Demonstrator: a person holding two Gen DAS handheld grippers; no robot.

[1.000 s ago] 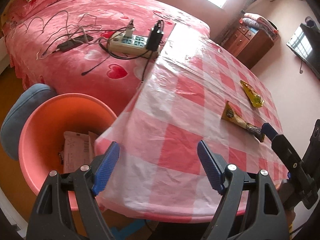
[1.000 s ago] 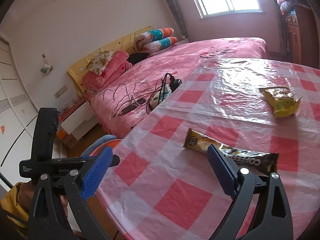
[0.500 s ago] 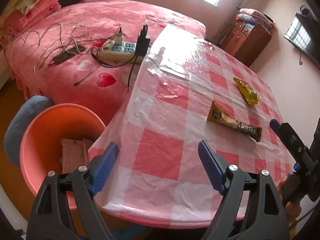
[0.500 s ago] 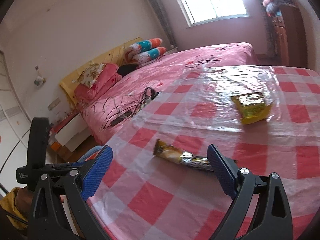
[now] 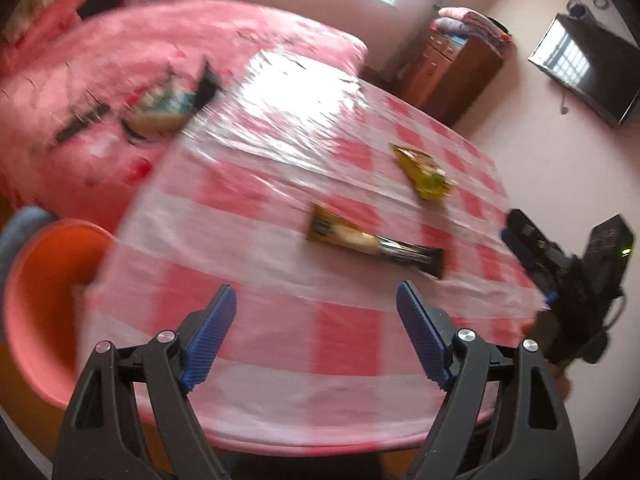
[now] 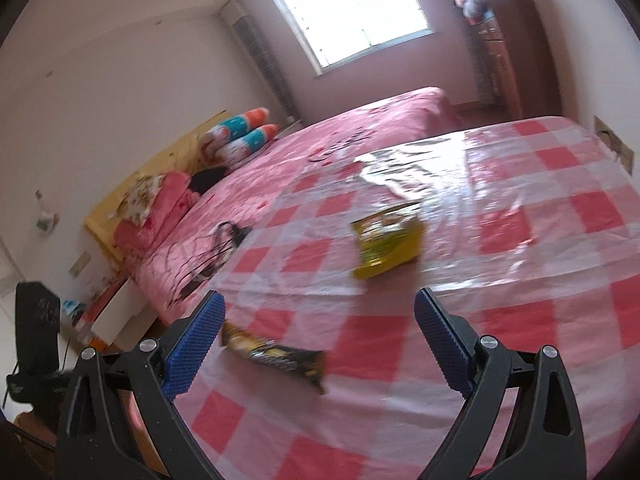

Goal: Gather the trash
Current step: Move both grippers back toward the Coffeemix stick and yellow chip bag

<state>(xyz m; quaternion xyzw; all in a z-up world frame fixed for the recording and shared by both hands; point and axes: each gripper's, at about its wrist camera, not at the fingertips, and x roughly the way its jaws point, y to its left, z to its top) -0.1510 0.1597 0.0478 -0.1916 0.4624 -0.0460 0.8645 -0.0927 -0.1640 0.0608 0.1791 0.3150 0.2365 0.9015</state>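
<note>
Trash: long gold-and-black foil coffee sachet [image 6: 276,354] flat on red-checked plastic-covered desk [image 6: 520,320], yellow crinkled snack packet [image 6: 388,240] beyond | left gripper [image 5: 316,336], right gripper [image 6: 318,342]: jaws spread, empty, positioned for pickup | round orange plastic bin [image 5: 36,312] beside desk edge, likely for drop-off.

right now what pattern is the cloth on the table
Pink and white checks under a shiny clear cover, on the tablecloth; it shows best in the right wrist view.
</note>
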